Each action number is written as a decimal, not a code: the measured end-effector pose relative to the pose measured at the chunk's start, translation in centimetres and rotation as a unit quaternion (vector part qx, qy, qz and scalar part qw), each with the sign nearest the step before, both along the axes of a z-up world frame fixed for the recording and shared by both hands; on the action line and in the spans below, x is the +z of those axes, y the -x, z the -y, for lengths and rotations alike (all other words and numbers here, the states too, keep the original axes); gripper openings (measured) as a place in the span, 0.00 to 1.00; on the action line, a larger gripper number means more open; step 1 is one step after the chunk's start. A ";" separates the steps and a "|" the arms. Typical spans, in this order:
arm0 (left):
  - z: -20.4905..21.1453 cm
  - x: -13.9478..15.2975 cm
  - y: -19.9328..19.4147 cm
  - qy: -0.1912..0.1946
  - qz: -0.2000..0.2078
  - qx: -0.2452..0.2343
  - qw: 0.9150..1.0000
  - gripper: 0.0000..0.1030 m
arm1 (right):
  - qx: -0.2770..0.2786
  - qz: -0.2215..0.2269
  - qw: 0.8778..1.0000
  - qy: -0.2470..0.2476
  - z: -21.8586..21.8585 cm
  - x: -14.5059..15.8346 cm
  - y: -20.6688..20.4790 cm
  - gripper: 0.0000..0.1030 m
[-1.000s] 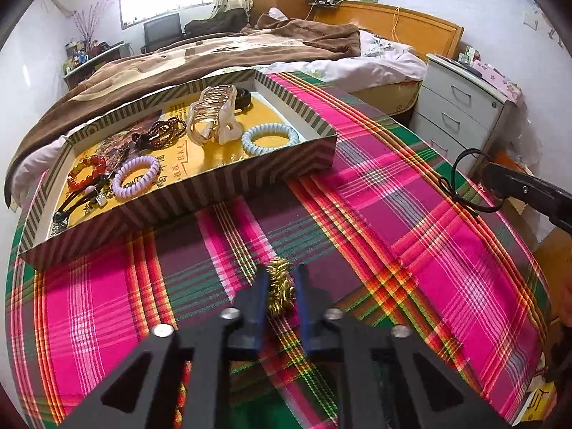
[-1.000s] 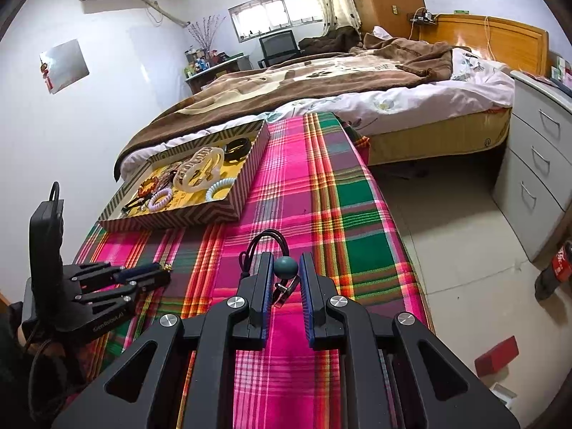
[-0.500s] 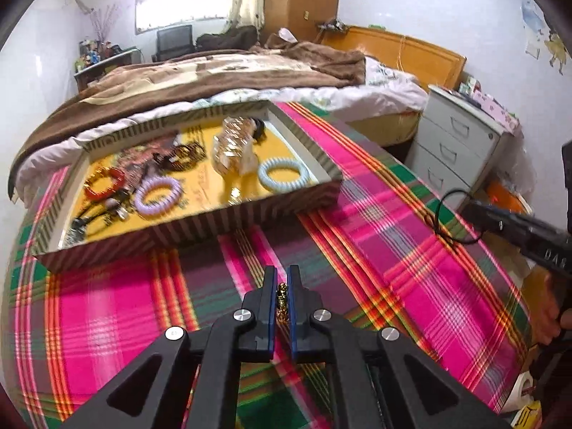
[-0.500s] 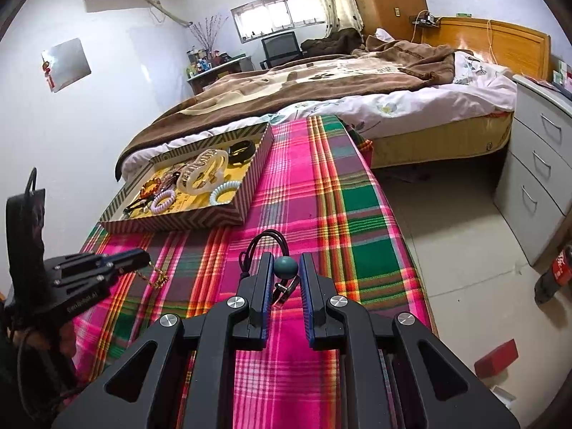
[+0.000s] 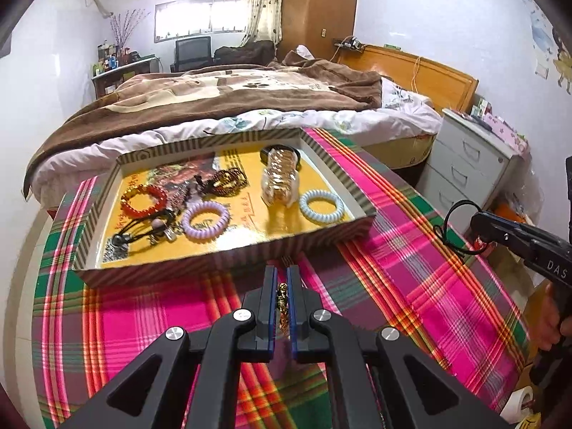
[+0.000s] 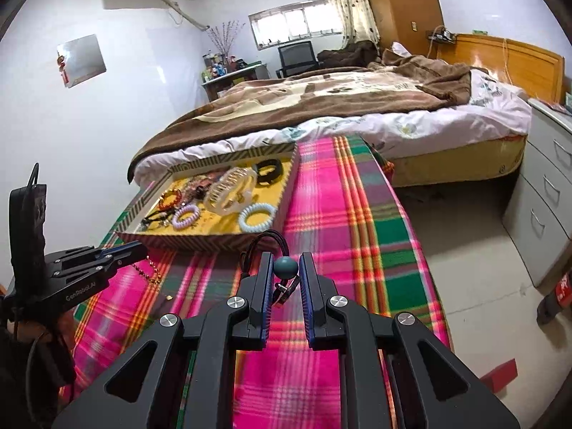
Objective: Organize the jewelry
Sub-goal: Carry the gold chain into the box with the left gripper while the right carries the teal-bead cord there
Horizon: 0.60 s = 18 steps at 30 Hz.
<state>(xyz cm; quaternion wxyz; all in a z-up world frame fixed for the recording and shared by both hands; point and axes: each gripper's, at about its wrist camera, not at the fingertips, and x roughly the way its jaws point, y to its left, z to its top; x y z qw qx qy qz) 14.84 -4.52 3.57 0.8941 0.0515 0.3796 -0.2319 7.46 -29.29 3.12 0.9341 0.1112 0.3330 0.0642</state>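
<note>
My left gripper [image 5: 281, 279] is matte black plastic: two angular linkage arms with triangular cut-outs, each carrying two round silver screws [image 5: 243, 315], ending in narrow flat fingers [image 5: 269, 286] with blue-edged pads. Seen from the right wrist camera, its side bears white lettering reading "GenRobot.AI" [image 6: 79, 292], and a black upright block with a thin black loop on top stands at its rear. My right gripper [image 6: 286, 268] has the same build: black arms, silver screws [image 6: 236, 301], blue pad edges [image 6: 305, 286]. From the left wrist camera, its side shows white letters "DAS" [image 5: 557, 270]. Black cable hangs below the left unit.
</note>
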 end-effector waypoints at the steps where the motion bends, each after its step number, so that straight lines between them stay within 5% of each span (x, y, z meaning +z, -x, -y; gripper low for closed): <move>1: -0.2 0.2 -0.2 0.000 0.002 0.001 1.000 0.05 | 0.002 0.002 1.000 0.000 -0.3 0.2 -0.2 0.14; 18: -5.1 4.8 -6.4 0.012 0.042 0.028 0.999 0.05 | 0.052 0.005 0.999 -0.006 -6.7 1.7 -6.6 0.14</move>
